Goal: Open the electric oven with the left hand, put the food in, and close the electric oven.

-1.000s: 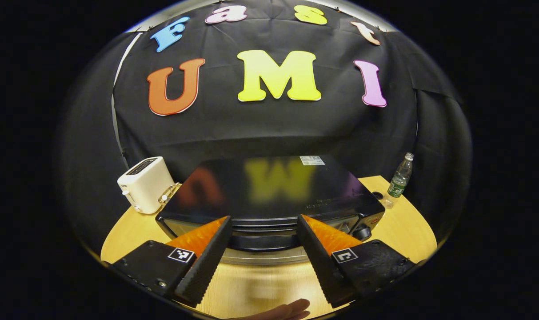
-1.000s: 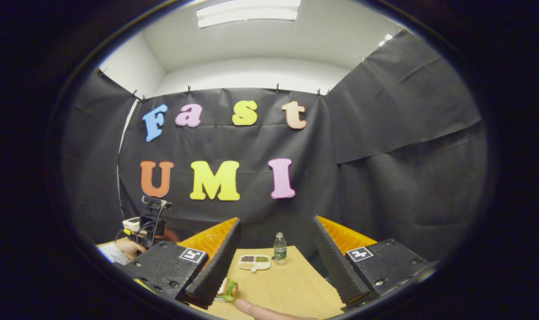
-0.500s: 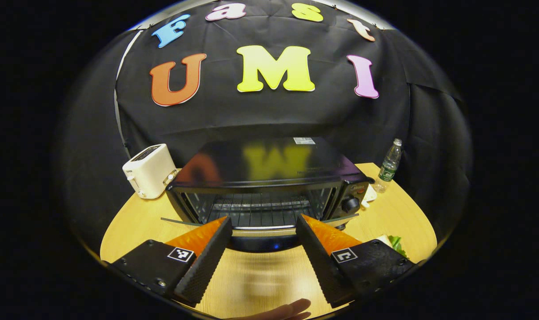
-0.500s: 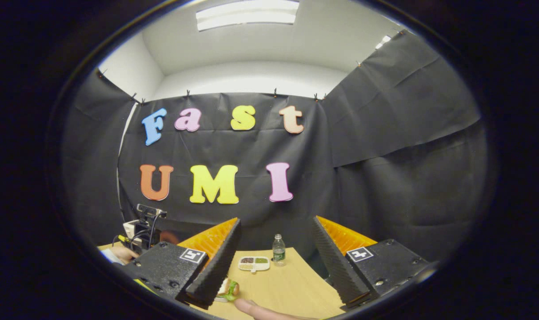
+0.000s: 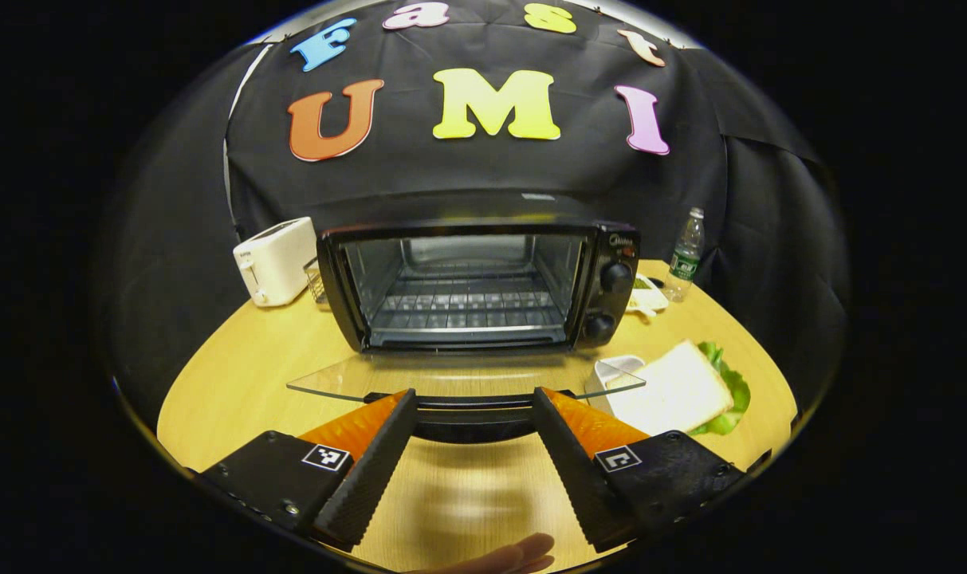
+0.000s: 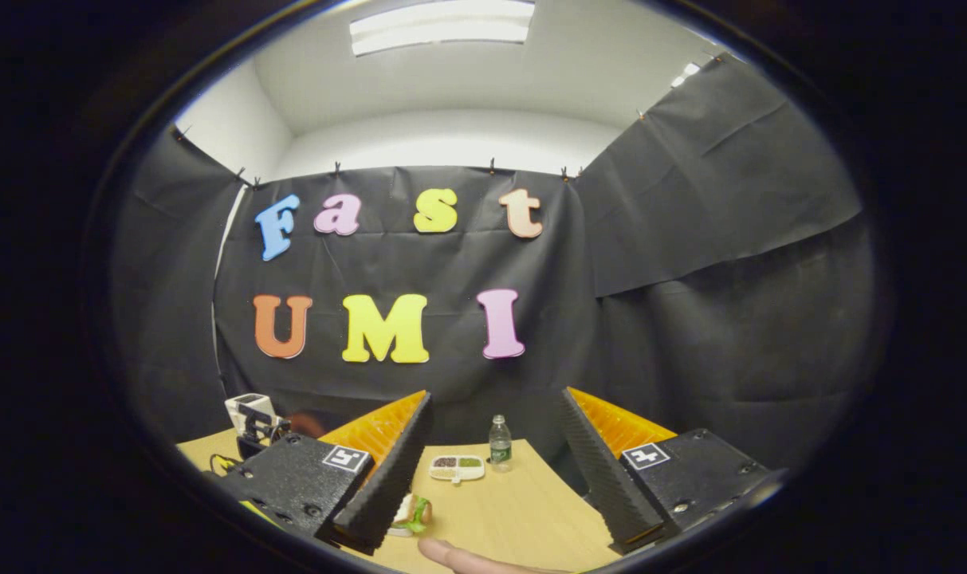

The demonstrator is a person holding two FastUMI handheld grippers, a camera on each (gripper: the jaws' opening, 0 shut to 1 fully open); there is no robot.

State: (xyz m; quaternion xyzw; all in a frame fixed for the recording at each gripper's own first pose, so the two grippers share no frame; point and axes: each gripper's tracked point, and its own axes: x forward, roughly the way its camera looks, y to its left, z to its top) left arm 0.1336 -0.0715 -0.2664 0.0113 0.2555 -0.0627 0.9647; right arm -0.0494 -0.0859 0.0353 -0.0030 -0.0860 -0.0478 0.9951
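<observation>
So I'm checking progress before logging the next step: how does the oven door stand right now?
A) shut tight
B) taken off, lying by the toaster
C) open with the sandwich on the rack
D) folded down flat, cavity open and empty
D: the glass door lies flat in front of the oven, whose rack is bare; the sandwich sits on the table.

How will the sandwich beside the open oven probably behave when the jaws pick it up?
The sandwich looks soft: white bread with lettuce sticking out at its edge, so it may squash under a firm squeeze. Its layers look loose, so they could slide apart or shed lettuce. It seems light and flat, unlikely to roll.
</observation>
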